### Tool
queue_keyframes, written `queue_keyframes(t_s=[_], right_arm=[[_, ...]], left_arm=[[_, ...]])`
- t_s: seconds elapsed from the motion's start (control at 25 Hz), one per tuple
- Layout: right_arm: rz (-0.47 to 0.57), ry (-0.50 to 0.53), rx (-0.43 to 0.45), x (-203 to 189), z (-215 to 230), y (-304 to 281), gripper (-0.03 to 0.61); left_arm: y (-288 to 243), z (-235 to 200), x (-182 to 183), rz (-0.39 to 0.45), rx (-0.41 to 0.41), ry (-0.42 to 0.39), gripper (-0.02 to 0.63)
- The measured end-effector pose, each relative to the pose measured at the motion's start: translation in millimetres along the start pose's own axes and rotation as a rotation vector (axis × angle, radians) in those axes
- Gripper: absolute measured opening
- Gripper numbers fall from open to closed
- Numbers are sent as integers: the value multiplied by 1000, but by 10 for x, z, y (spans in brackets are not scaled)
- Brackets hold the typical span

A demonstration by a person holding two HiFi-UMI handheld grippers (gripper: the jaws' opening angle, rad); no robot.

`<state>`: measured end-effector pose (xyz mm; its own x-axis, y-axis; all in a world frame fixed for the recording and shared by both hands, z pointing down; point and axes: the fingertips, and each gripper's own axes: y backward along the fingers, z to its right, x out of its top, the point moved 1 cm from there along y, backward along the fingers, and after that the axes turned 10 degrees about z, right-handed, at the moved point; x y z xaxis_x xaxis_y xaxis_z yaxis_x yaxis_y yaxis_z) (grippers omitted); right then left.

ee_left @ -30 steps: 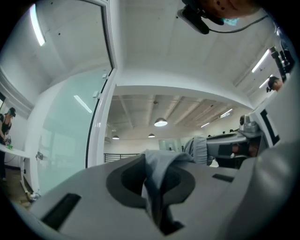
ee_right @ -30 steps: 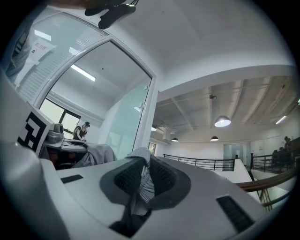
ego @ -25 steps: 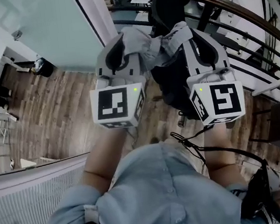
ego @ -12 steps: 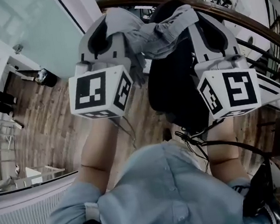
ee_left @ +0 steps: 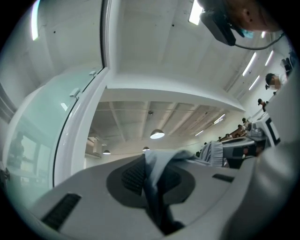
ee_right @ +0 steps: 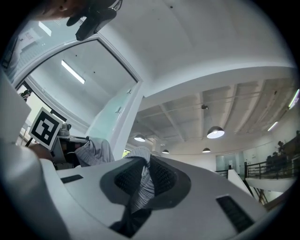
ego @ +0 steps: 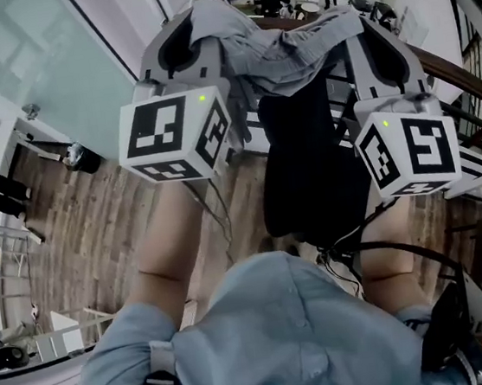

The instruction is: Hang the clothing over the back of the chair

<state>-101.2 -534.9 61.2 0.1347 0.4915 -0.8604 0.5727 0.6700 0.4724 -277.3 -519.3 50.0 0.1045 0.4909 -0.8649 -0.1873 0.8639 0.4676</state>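
A grey garment is stretched between both grippers, held up above the black chair back. In the head view my left gripper pinches the garment's left end and my right gripper pinches its right end. The left gripper view shows a fold of grey cloth clamped between the jaws of the left gripper. A striped grey fold is likewise pressed between the jaws of the right gripper. Both grippers point slightly upward toward the ceiling. The chair's seat is hidden.
A curved wooden railing runs behind the chair at the right. A glass wall stands at the left above a wooden floor. Cables hang near my right forearm. Ceiling lamps show ahead.
Both grippers have risen and moved forward together with the garment. The cloth has gone from beside the chair back's top to above it.
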Motion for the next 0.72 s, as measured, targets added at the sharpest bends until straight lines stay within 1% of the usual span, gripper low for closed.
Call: queue_keyframes(t_s=[0.24, 0.36, 0.44, 0.56, 0.72], right_arm=[[27, 36, -59, 0, 296, -274, 46], [22, 54, -82, -27, 426, -356, 46], [8, 60, -97, -103, 517, -369, 46], [-41, 51, -124, -350, 628, -296, 46], [-135, 24, -142, -803, 615, -148, 46]], left_arm=[[-534, -80, 12, 45, -49, -10, 31], [-721, -68, -10, 53, -77, -13, 31], [-805, -37, -87, 46, -96, -16, 31], [-850, 23, -370, -4, -124, -18, 31], [-727, 13, -961, -118, -147, 11, 31]])
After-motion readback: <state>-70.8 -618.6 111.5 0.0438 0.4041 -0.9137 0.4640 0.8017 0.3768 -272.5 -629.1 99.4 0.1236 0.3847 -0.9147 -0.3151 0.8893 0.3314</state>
